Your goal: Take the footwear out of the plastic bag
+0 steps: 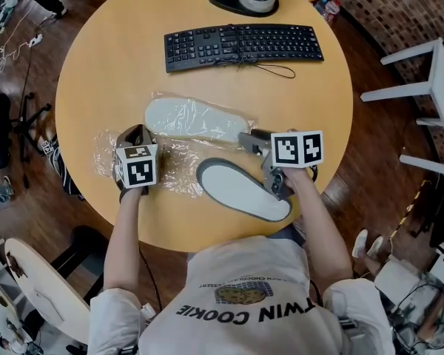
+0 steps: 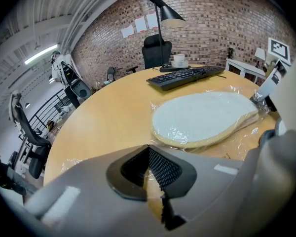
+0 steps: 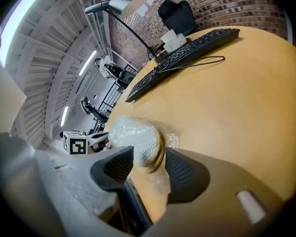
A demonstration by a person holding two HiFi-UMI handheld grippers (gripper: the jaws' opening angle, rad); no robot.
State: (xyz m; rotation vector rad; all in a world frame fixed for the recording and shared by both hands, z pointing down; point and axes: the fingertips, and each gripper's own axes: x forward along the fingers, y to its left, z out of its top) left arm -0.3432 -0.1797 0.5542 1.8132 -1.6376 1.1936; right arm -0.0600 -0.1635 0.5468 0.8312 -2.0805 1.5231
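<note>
Slipper number one (image 1: 244, 191) is out, lying sole-up just in front of the bag (image 1: 103, 154), while the second slipper (image 1: 192, 118) sits inside it. Left gripper (image 1: 135, 136) pinches the bag's left end. The right gripper (image 3: 148, 162) has its jaws apart around the bagged toe, so next up I'd guess it's clamp and pull.
</note>
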